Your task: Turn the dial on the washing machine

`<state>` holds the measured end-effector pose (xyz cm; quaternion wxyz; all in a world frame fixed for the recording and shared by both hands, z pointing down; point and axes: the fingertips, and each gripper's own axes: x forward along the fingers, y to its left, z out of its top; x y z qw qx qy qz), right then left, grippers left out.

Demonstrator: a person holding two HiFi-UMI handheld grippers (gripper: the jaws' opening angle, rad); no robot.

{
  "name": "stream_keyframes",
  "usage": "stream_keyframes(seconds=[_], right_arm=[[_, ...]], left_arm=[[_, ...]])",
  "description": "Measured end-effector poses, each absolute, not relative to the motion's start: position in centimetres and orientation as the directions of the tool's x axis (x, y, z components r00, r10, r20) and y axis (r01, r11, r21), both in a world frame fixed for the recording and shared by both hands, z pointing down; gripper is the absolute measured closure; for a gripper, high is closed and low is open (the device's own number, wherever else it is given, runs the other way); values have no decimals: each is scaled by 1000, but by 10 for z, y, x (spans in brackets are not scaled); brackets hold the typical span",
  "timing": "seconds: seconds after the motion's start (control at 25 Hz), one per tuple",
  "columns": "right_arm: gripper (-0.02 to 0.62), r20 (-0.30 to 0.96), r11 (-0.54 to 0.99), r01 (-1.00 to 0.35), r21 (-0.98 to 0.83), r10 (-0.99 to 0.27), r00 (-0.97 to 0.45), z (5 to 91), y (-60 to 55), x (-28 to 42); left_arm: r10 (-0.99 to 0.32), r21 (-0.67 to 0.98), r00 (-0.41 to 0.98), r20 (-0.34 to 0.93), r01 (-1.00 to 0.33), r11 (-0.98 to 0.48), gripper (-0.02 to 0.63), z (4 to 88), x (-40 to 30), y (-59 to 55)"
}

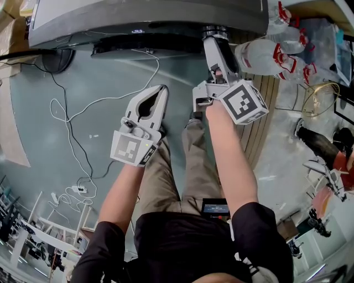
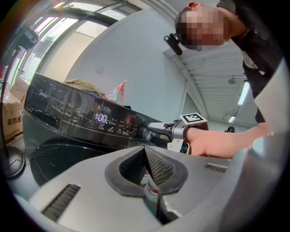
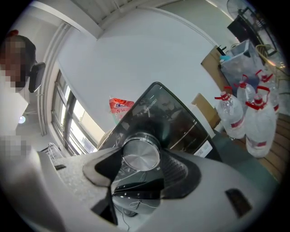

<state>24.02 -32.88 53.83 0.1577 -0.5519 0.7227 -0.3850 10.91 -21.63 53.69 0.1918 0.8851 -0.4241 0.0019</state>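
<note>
The dark washing machine (image 1: 149, 16) spans the top of the head view, and its panel display (image 2: 100, 118) is lit. My right gripper (image 1: 214, 34) reaches up to that panel. In the right gripper view the silver dial (image 3: 141, 156) sits between the two jaw tips of my right gripper (image 3: 141, 159), touched on both sides. The left gripper view shows the same grip on the dial (image 2: 146, 132) from the side. My left gripper (image 1: 160, 91) hangs lower and to the left, away from the machine, its jaws of the left gripper (image 2: 146, 152) shut on nothing.
Large water bottles (image 1: 276, 52) stand on a wooden pallet (image 1: 260, 127) right of the machine. A white cable (image 1: 72, 138) and power strip (image 1: 77, 189) lie on the floor at left. A cardboard box (image 2: 11, 120) stands left of the machine, and a red bag (image 3: 120, 106) lies on top.
</note>
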Motion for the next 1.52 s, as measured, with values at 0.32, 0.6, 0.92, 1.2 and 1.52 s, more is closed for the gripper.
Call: stream_keyframes(seconds=[0.32, 0.6, 0.92, 1.2, 1.52], right_arm=[[330, 188, 78, -617, -783, -916, -354, 538, -329, 243], [328, 156, 101, -569, -816, -909, -386, 536, -330, 240], [328, 156, 66, -498, -865, -907, -392, 542, -329, 243], [328, 140, 36, -411, -911, -910, -391, 544, -329, 245], [328, 118, 8, -309, -951, -915, -386, 547, -331, 244]], left_arm=[[-750, 336, 639, 168, -753, -566, 611, 537, 111, -218], [-740, 361, 649, 175, -742, -565, 611, 542, 114, -215], [-741, 365, 645, 184, -745, -558, 611, 546, 110, -214], [-740, 372, 648, 180, -741, -559, 611, 545, 112, -215], [-740, 379, 647, 184, -741, -554, 611, 546, 109, -214]])
